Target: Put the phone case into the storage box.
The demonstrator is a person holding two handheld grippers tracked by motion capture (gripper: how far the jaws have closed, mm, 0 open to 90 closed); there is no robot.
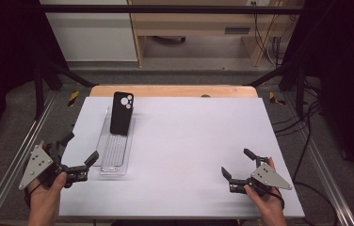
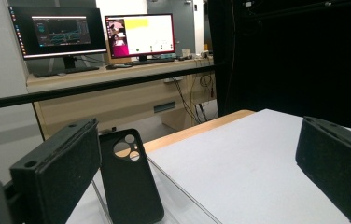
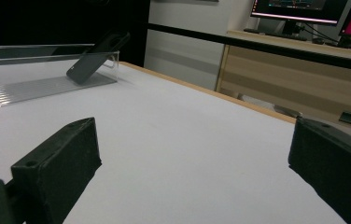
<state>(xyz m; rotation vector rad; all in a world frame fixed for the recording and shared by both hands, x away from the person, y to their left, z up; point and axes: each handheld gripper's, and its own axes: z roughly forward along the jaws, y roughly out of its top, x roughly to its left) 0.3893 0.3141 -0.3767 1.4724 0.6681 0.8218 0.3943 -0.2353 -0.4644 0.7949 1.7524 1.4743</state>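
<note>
Leaning against the far end of a clear tray near the counter's left edge: black phone case. Left gripper just beside the tray's near end, fingers released. Right gripper near the near-right corner, fingers spread, empty.

Your work surface is a white table with a wooden edge strip along its far side. Beyond it you see a light wooden desk carrying two lit monitors. A black horizontal bar spans the frame overhead. Cables hang beside the desk.
</note>
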